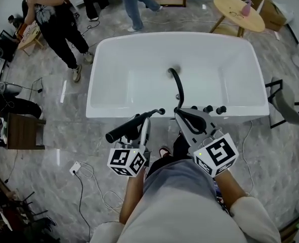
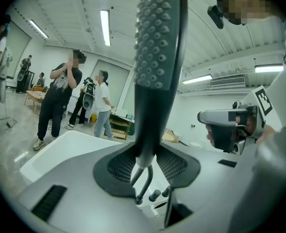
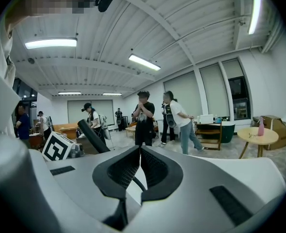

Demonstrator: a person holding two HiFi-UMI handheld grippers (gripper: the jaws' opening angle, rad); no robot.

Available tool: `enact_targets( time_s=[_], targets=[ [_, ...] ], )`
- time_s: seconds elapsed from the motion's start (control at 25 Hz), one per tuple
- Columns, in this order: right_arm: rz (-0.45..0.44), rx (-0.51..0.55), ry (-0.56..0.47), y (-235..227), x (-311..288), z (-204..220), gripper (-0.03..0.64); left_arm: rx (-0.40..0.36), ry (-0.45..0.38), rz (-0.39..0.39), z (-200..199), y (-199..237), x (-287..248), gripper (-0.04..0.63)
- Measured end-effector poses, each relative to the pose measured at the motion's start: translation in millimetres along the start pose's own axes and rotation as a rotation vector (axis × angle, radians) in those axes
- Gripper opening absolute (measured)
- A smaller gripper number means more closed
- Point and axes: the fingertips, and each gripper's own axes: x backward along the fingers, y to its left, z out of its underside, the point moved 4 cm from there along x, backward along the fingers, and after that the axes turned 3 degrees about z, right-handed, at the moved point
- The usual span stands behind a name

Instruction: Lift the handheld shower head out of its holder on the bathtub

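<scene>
- The left gripper (image 1: 145, 120) has its jaws closed on the handle of the shower head (image 1: 124, 131), apart only as far as the handle is thick. The spray face (image 2: 155, 57), with its rows of nubs, rises above them.
- The shower head is above the near rim of the bathtub (image 1: 104, 113), about midway along it. It points left and out over the floor. It looks already clear of its holder, which I cannot pick out.
- The hose (image 2: 144, 181) drops from the handle's lower end in a loop to the rim. The lift is therefore best taken straight up and gently, leaving slack in the hose so the fitting is not tugged.
- The grip sits low on the handle, near the hose end, with the heavier head well beyond the jaws. The head may try to swing round in the pads, so a firm, steady hold with no sudden twist seems wise.
- The right gripper (image 1: 180, 115) has its jaws shut with nothing between them. It hangs just beside the knobs (image 1: 208, 109) on the near rim.
- It is probably best held away from the hose and the spout (image 1: 178, 82) so that nothing snags.
</scene>
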Motion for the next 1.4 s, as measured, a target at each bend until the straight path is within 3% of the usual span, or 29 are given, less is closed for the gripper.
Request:
enact_targets(
  time_s=[0.64,1.4],
  targets=[
    [-0.048,-0.011,-0.050,6,-3,-22,0.018,0.007,-0.131,0.019,-48,-9,15,0.138],
    [-0.058,0.003,-0.062,8,1,-30,0.018,0.015,-0.131,0.031,-45,-10,19,0.138]
  ],
)
